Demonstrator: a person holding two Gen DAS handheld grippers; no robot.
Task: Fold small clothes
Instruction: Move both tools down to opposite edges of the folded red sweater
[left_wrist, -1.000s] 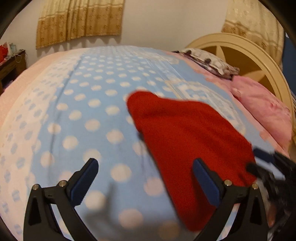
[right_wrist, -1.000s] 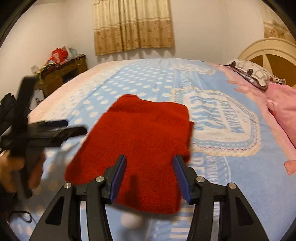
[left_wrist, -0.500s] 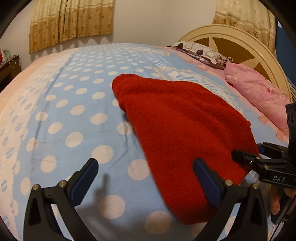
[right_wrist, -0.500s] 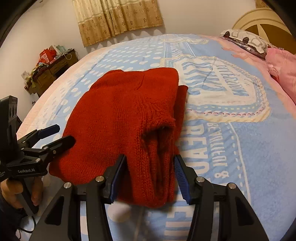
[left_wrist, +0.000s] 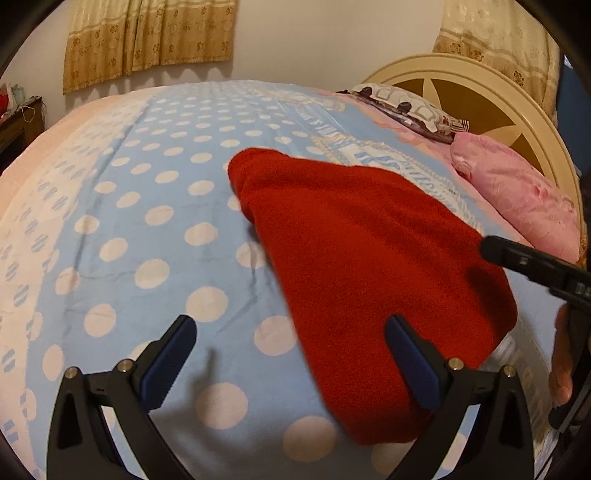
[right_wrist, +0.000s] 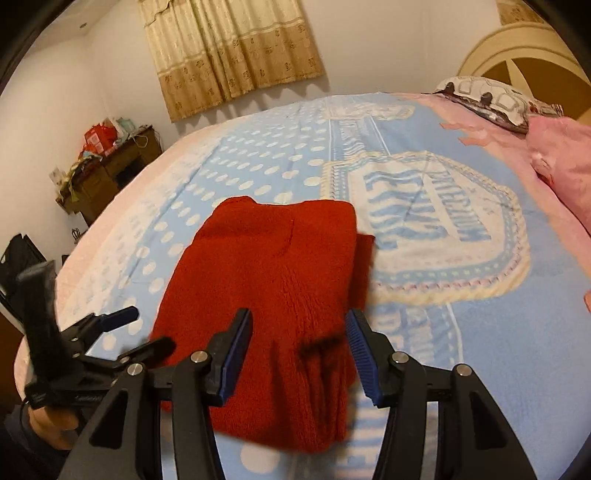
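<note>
A red knitted sweater (left_wrist: 369, 266) lies folded into a rough rectangle on the blue polka-dot bedspread (left_wrist: 155, 236); it also shows in the right wrist view (right_wrist: 273, 280). My left gripper (left_wrist: 291, 354) is open and empty, just above the sweater's near left edge. My right gripper (right_wrist: 299, 347) is open and empty, hovering over the sweater's near right part where a ribbed cuff lies. Each gripper appears at the edge of the other's view: the right gripper (left_wrist: 532, 266) and the left gripper (right_wrist: 122, 332).
Pink pillows (left_wrist: 517, 199) and a patterned pillow (left_wrist: 402, 105) lie against the cream headboard (left_wrist: 480, 85). A cluttered wooden desk (right_wrist: 107, 166) stands by the wall left of the bed. Curtains (right_wrist: 236, 51) hang behind.
Both grippers have pulled back and risen from the sweater; the right gripper view shows the garment farther away than half a second ago. The sweater lies still.
</note>
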